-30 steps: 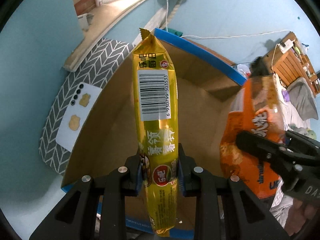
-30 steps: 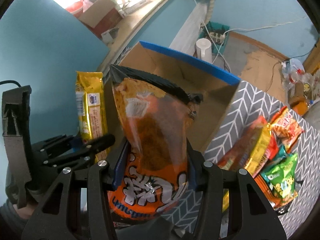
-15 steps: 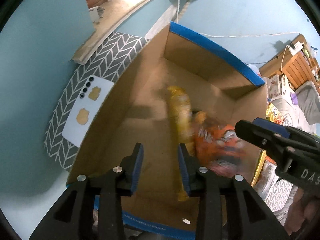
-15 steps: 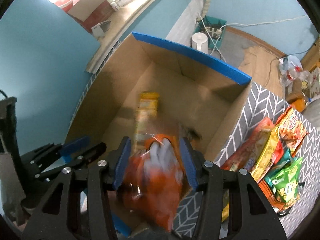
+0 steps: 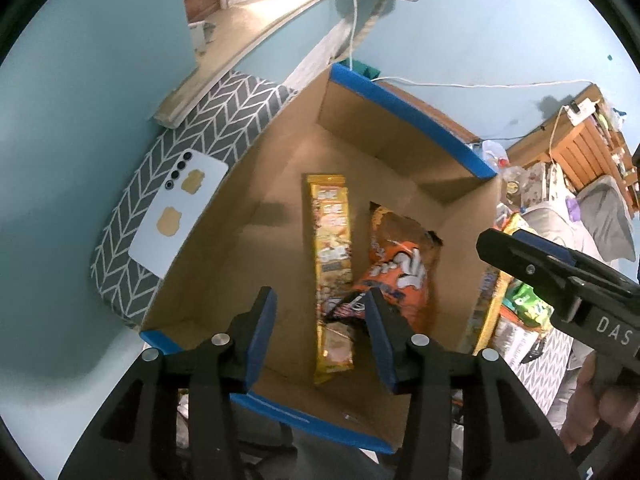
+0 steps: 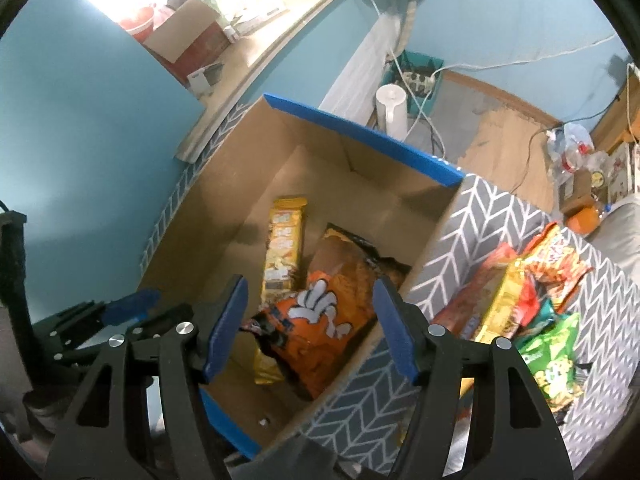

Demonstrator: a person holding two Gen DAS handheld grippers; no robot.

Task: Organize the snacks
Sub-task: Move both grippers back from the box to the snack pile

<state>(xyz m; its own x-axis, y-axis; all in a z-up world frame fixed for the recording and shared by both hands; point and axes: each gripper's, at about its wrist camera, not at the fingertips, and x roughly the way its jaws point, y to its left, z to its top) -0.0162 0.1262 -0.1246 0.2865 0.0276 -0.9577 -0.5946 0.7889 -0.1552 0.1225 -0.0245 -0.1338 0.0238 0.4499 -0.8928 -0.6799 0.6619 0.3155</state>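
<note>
A long yellow snack pack (image 5: 331,256) and an orange chip bag (image 5: 396,268) lie side by side on the floor of an open cardboard box (image 5: 256,200) with blue-taped rims. The right wrist view shows the yellow pack (image 6: 282,252), the orange bag (image 6: 324,316) and the box (image 6: 224,200) too. My left gripper (image 5: 320,308) is open and empty above the box's near edge. My right gripper (image 6: 308,300) is open and empty above the box; it also shows at the right of the left wrist view (image 5: 560,276).
A pile of several snack bags (image 6: 532,300) lies on the grey chevron cloth (image 6: 472,224) right of the box. A white phone (image 5: 176,216) lies on the cloth left of the box. A wooden ledge (image 5: 240,52) and cables run behind.
Both grippers opened and let go: the yellow pack and the orange bag dropped into the box and now lie still on its floor. Both grippers are empty.
</note>
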